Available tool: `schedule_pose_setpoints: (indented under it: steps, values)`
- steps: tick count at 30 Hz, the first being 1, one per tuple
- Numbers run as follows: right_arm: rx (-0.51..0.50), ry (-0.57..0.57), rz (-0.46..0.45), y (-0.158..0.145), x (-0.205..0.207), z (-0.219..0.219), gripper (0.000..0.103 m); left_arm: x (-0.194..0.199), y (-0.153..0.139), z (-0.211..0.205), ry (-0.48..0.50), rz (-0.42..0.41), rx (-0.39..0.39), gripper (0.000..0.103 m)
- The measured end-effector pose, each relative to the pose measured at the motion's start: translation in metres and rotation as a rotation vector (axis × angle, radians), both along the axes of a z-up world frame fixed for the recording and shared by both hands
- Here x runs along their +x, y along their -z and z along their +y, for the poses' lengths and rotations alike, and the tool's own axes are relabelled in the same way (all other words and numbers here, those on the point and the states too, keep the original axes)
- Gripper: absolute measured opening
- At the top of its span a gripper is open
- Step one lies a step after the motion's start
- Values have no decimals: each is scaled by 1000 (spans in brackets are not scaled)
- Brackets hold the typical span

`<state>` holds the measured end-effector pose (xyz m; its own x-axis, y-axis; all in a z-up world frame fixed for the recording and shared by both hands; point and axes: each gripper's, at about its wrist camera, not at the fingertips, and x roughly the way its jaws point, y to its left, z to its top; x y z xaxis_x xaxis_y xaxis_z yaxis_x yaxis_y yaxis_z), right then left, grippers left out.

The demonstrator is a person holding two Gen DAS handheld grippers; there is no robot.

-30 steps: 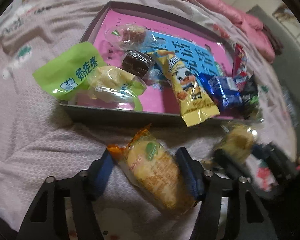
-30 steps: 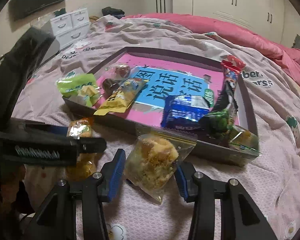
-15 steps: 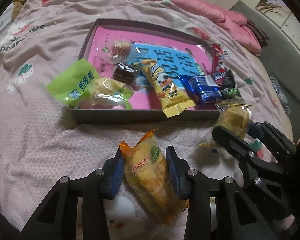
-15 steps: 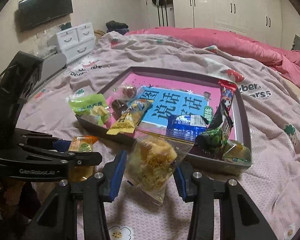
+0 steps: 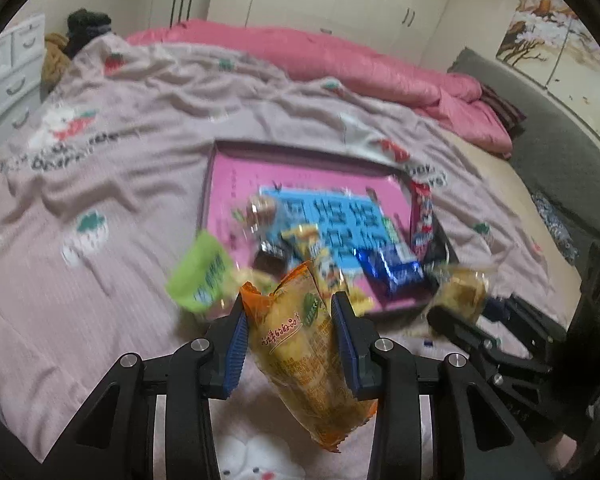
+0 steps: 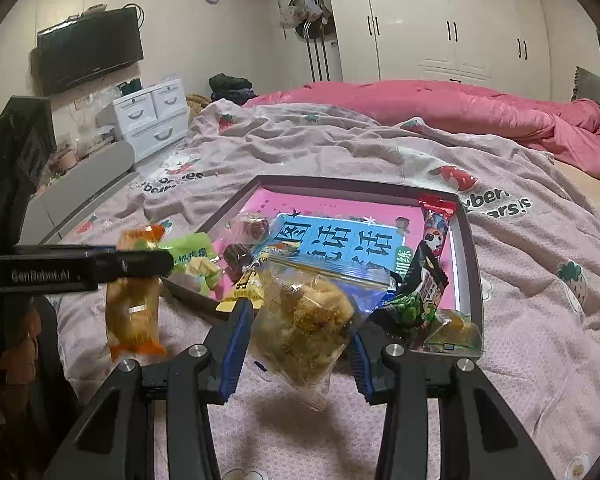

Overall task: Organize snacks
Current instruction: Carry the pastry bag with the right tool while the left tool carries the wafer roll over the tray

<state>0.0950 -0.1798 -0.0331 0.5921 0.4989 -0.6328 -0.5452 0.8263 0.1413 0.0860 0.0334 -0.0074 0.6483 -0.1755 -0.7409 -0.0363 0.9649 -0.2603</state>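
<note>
Orange snack packet (image 5: 300,344) clamped in left tongs (image 5: 290,334), lifted clear of bed (image 5: 100,184); jaws have just been closing on it. Clear bag of crumbly pastry (image 6: 304,324) gripped in right tongs (image 6: 300,344), also off bedspread. Both hang just short of near rim of pink-lined tray (image 6: 466,240) holding several other wrapped snacks. Pink quilt (image 6: 440,104) beyond.
</note>
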Motion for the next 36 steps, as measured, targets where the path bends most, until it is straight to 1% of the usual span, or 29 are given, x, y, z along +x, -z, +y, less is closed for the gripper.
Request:
schedule_pose_setpoints:
  steps: [5, 11, 18, 36]
  values:
    - [5, 16, -18, -3, 3, -3, 45, 4, -11, 3, -16, -51, 30, 41]
    - [24, 55, -39, -8, 9, -12, 45, 16, -14, 8, -42, -69, 46, 41]
    - [50, 98, -38, -11, 20, -24, 45, 25, -10, 13, -64, -75, 56, 41]
    - [65, 124, -50, -12, 35, -27, 45, 46, 11, 7, -59, -50, 92, 41]
